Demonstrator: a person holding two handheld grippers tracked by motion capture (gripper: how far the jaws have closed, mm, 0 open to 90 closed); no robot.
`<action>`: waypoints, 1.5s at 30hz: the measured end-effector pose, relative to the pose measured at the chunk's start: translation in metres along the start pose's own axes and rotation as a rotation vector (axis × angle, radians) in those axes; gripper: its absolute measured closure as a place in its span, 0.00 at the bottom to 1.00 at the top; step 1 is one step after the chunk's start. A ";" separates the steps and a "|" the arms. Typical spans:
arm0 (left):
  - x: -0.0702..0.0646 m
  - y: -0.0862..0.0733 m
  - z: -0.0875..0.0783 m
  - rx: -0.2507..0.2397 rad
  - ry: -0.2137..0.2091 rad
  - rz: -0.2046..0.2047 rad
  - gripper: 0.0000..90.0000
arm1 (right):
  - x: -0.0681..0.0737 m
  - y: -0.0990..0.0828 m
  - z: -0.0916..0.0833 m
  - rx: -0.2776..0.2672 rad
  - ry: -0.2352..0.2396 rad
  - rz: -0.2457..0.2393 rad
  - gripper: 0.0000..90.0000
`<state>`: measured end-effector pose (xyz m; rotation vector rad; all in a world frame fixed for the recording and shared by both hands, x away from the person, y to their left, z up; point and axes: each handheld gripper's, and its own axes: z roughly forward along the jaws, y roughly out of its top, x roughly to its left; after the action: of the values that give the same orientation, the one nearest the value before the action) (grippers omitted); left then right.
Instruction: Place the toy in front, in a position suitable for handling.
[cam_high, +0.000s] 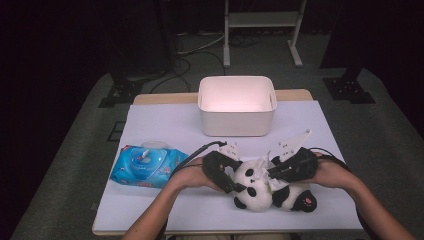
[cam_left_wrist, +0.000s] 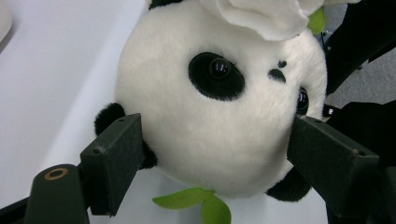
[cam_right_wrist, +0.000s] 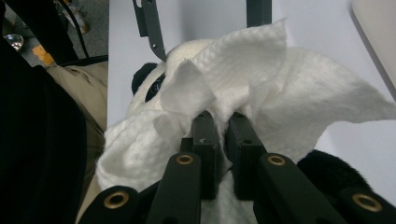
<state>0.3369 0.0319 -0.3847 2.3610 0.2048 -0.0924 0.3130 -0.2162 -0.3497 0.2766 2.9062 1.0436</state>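
With the left claw (cam_left_wrist: 215, 154) open astride the panda (cam_left_wrist: 219, 116), the right claw (cam_right_wrist: 223, 126), clamped on the wipe (cam_right_wrist: 261, 93), may shove it over.

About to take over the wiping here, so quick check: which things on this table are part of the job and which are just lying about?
In the job:
- panda plush, its head between the open left tool
- white wipe, pinched in the right tool, lying on the panda

Lying about:
- blue wet-wipe pack, left of the panda
- white bin at the back of the table

Panda's (cam_right_wrist: 149, 88) face largely hidden beneath the white wipe (cam_right_wrist: 261, 84).
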 end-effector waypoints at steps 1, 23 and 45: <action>0.000 0.000 0.001 -0.001 -0.004 -0.002 0.21 | 0.000 0.000 0.000 0.004 -0.002 -0.009 0.92; -0.006 0.000 0.003 -0.027 -0.022 0.024 0.34 | 0.001 0.044 0.014 0.023 0.017 -0.082 0.92; -0.006 -0.001 0.000 -0.032 -0.023 0.017 0.30 | -0.004 -0.001 -0.003 0.046 -0.026 0.011 0.92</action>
<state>0.3308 0.0314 -0.3846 2.3282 0.1731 -0.1075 0.3165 -0.2195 -0.3476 0.3056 2.9116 0.9674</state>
